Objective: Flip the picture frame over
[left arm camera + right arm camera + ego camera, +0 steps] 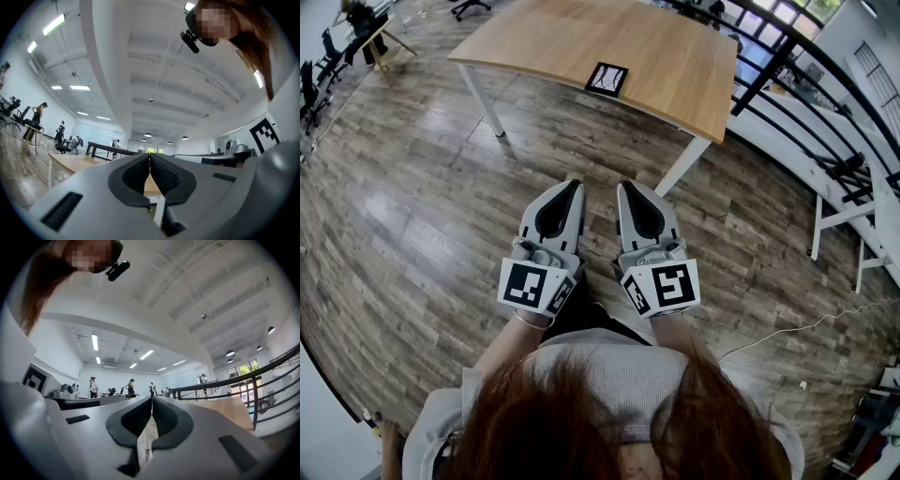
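Note:
A black picture frame [607,79] lies flat near the front edge of a wooden table [675,56], far ahead of me in the head view. My left gripper [574,186] and right gripper [624,187] are held side by side close to my body, over the floor and well short of the table. Both point forward and about level. In the left gripper view the left gripper [150,156] has its ribbed pads pressed together with nothing between them. The right gripper [152,399] in its own view is likewise shut and empty. Neither gripper view shows the frame.
The table stands on white legs [682,165] on a wood-plank floor [422,225]. A black railing [825,103] runs along the right behind it. A white stand [848,220] and a cable [806,326] sit at the right. Office chairs [319,75] and people are far off left.

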Demonstrator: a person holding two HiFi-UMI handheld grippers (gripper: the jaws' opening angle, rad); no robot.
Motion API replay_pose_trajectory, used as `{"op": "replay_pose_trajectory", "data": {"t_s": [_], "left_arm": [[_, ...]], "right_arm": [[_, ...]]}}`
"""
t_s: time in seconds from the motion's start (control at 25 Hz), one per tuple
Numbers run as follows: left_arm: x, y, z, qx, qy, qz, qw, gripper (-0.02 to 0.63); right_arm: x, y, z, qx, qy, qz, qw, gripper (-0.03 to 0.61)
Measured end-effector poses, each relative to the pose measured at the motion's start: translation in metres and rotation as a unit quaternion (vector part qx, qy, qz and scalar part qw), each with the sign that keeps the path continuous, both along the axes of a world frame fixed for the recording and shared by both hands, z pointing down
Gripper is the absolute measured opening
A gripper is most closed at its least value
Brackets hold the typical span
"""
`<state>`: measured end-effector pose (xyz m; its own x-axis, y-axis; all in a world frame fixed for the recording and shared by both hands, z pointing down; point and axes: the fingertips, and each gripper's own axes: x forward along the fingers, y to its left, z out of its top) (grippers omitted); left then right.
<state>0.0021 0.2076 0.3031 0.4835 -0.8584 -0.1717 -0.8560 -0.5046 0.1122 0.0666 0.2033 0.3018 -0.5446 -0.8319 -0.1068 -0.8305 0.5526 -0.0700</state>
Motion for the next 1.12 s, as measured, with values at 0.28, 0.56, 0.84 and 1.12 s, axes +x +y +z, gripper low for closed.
{"op": "replay_pose_trajectory", "data": {"t_s": [0.28, 0.56, 0.84, 1.12], "left_arm": [[-0.006, -0.052, 0.015, -0.009, 0.002, 0.000, 1.0000, 0.008], [-0.036, -0.155, 0.018, 0.004, -0.002, 0.009, 0.9999, 0.008], [-0.042, -0.267, -0.001, 0.011, -0.010, 0.040, 0.9991, 0.008], [-0.045, -0.322, 0.010, -0.001, -0.009, 0.060, 0.9982, 0.008]], "right_arm": [[-0.002, -0.054, 0.007, 0.002, 0.007, 0.008, 1.000, 0.017], [-0.030, -0.157, 0.013, 0.007, 0.008, 0.026, 1.000, 0.017], [-0.046, -0.263, -0.012, 0.019, 0.007, 0.048, 0.999, 0.017], [-0.050, -0.318, 0.000, 0.003, 0.010, 0.072, 0.997, 0.017]]}}
